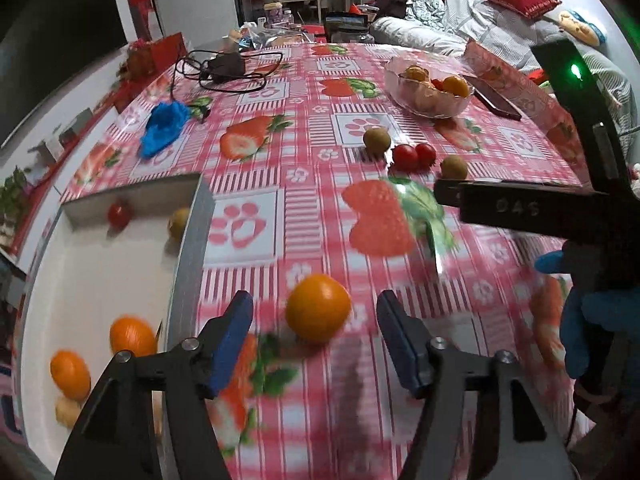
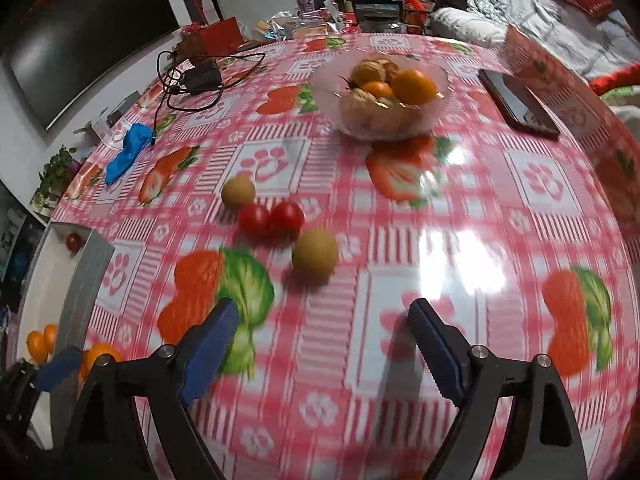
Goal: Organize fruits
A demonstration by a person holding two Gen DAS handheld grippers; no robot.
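Observation:
An orange (image 1: 318, 307) lies on the pink tablecloth just ahead of my open left gripper (image 1: 316, 344), between its blue pads. A white box (image 1: 188, 264) at the left holds two oranges (image 1: 132, 336), a small red tomato (image 1: 118, 214) and a brownish fruit (image 1: 178, 222). Two red tomatoes (image 2: 271, 218) and two brownish fruits (image 2: 315, 255) lie loose on the cloth ahead of my open, empty right gripper (image 2: 320, 340). The right gripper also shows in the left wrist view (image 1: 452, 194). A glass bowl (image 2: 434, 114) with oranges stands farther back.
A dark phone (image 2: 518, 104) lies right of the bowl. A blue glove (image 2: 128, 152) and a charger with tangled cable (image 2: 200, 76) lie at the back left. Clutter lines the table's far edge. A TV (image 2: 80, 36) stands left, a sofa right.

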